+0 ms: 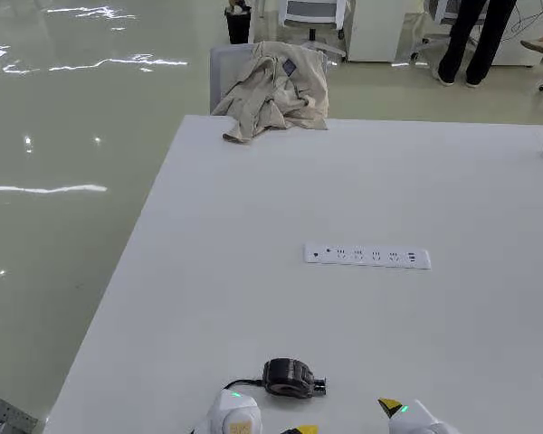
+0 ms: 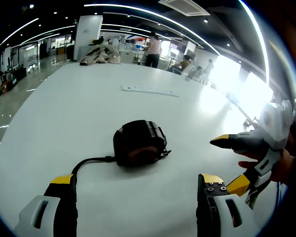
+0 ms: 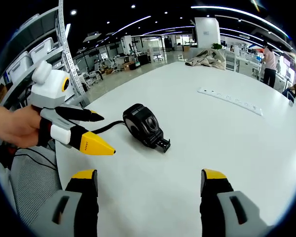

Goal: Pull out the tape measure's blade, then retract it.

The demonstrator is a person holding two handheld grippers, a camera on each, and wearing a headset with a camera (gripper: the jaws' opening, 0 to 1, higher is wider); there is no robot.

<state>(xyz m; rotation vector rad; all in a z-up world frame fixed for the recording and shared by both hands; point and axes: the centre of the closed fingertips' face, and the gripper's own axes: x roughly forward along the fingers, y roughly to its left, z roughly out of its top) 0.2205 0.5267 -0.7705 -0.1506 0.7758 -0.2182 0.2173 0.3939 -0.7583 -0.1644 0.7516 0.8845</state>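
2 yellow-tipped grippers hang over the near edge of the white table (image 1: 253, 226), the left gripper (image 2: 136, 180) and right gripper (image 3: 149, 174) both with jaws apart, empty. Just beyond lies the black round-cased tape measure (image 1: 290, 378), nearer the left; its blade tab (image 3: 164, 144) points toward the right.

We see a black tape measure (image 1: 290, 378), blade (image 3: 164, 144) wound in, resting near the white table's (image 1: 253, 298) front edge, black strap (image 1: 241, 383) trailing left

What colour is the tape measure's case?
The tape measure is black, clearest in the right gripper view.
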